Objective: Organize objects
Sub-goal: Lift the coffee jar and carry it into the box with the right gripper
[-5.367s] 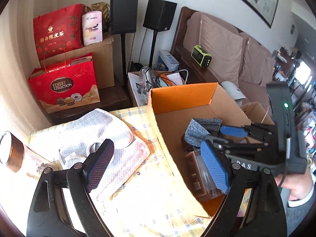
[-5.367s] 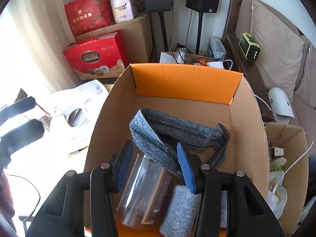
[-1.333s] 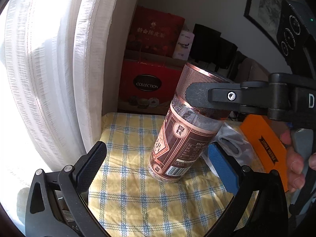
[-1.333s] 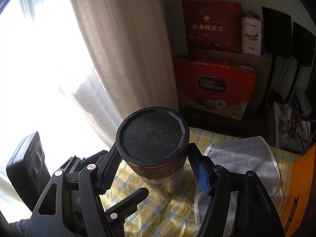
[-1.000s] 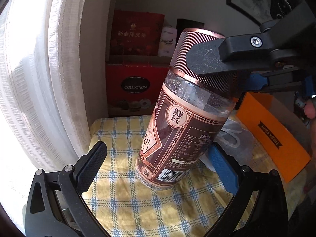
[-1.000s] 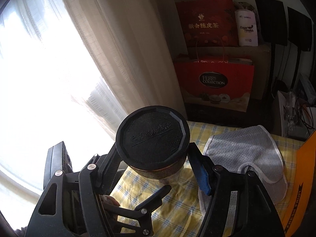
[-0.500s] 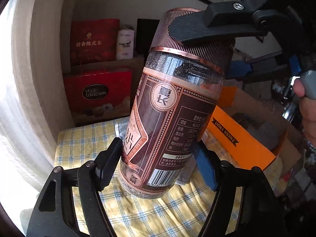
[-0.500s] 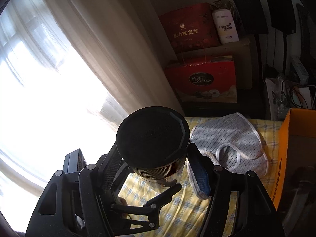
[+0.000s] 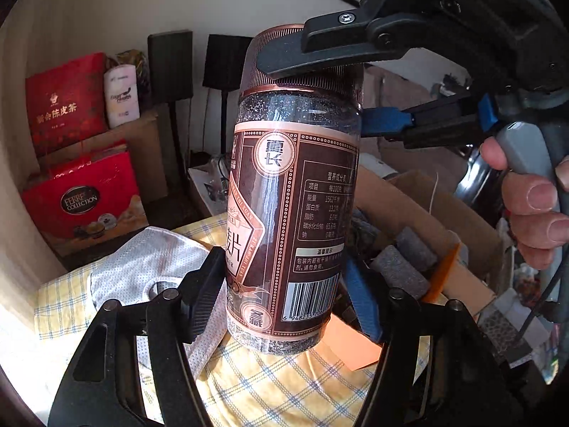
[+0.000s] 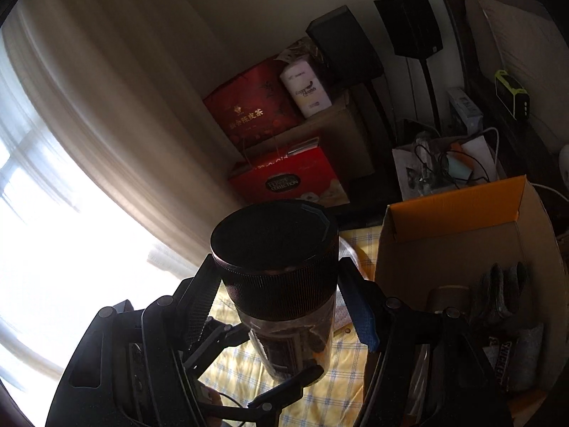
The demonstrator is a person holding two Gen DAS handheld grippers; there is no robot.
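A tall clear jar (image 9: pixel 291 192) with a brown label and ribbed copper-brown lid hangs above the yellow checked tablecloth (image 9: pixel 284 384). My left gripper (image 9: pixel 281 302) is shut on the jar's lower body. My right gripper (image 10: pixel 279 306) is shut on the lid (image 10: pixel 274 238), and it shows from the side in the left wrist view (image 9: pixel 320 82). The open cardboard box (image 10: pixel 451 220) with orange flaps stands just right of the jar and holds grey cloth rolls (image 9: pixel 402 270) and another jar.
A white mesh garment (image 9: pixel 149 267) lies on the cloth left of the jar. Red gift bags (image 10: pixel 284 174), a carton, and black speakers (image 10: pixel 409 25) stand behind. A curtain (image 10: pixel 89 106) and bright window are at the left; a sofa is at the right.
Both grippers have carried the jar up off the cloth and rightward toward the box. The left gripper closed onto the jar's lower body.
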